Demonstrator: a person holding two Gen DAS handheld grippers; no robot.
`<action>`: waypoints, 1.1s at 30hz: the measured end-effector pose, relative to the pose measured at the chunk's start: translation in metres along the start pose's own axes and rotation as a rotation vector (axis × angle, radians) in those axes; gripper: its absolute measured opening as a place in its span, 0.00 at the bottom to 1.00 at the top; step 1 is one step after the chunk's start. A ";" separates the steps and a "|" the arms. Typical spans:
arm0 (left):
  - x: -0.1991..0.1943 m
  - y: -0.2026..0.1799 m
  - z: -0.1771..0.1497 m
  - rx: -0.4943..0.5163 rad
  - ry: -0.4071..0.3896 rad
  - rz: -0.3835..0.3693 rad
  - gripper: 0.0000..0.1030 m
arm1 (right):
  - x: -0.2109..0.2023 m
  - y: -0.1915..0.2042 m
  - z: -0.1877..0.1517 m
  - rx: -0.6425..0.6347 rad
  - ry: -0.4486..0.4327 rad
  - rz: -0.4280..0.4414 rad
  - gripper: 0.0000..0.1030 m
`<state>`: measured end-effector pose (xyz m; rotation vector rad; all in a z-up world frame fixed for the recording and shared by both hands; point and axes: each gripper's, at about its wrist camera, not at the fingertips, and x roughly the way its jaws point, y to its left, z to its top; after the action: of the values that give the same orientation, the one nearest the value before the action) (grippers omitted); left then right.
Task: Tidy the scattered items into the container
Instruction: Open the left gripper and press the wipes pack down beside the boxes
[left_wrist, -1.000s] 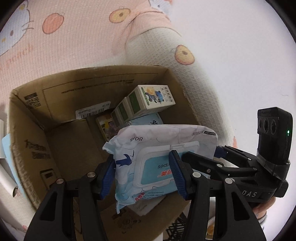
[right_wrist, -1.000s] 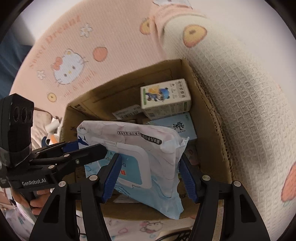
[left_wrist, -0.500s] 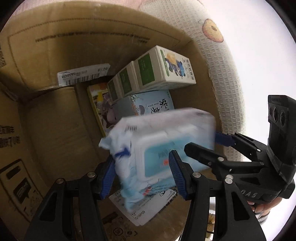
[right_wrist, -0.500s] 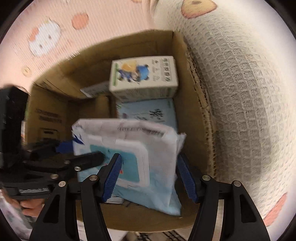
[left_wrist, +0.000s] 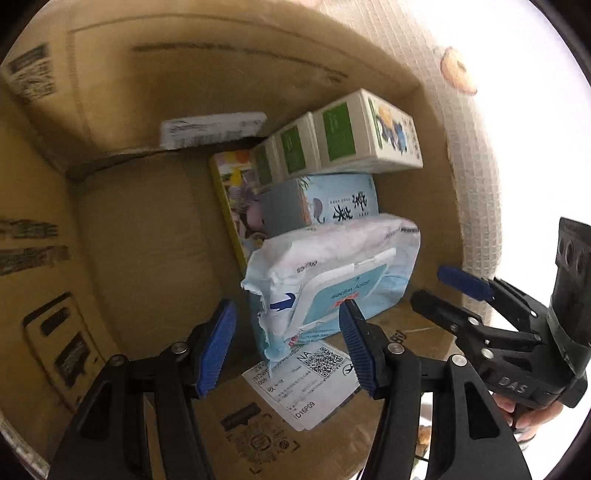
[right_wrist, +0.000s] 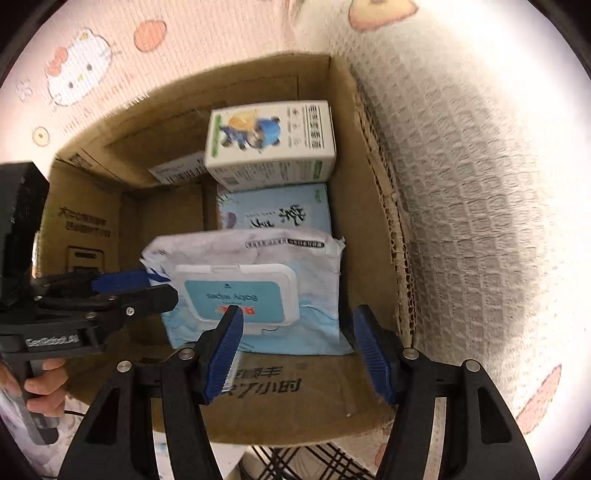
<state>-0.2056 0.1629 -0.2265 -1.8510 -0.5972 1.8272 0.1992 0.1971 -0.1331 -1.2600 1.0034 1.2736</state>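
Note:
A white and blue pack of baby wipes (left_wrist: 332, 280) lies inside the cardboard box (left_wrist: 147, 229), against the near right wall; it also shows in the right wrist view (right_wrist: 255, 291). My left gripper (left_wrist: 288, 343) is open just above the pack, its jaws apart and touching nothing. My right gripper (right_wrist: 299, 354) is open too, over the pack's near edge. Each gripper shows in the other's view, the right one (left_wrist: 461, 295) and the left one (right_wrist: 140, 288). The cardboard box also shows in the right wrist view (right_wrist: 369, 206).
In the box lie a white carton with a cartoon print (right_wrist: 269, 144), a light blue tissue box (right_wrist: 273, 214) under it, and a colourful flat pack (left_wrist: 236, 199). A pink and white cartoon blanket (right_wrist: 461, 184) surrounds the box.
Both grippers carried the wipes pack down into the box, then opened and let it go. The pack now rests in the box on its own.

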 end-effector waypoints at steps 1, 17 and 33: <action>-0.002 0.001 0.000 -0.003 -0.001 -0.012 0.60 | -0.003 0.000 -0.001 0.006 -0.008 0.009 0.58; 0.000 -0.004 -0.001 0.037 -0.006 0.178 0.43 | 0.032 0.018 -0.003 0.168 0.046 0.129 0.22; 0.056 0.037 0.016 -0.170 0.133 0.040 0.22 | 0.085 -0.002 0.006 0.320 0.189 -0.062 0.12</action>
<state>-0.2209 0.1677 -0.2933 -2.0907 -0.6895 1.7080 0.2076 0.2131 -0.2168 -1.1653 1.2388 0.9144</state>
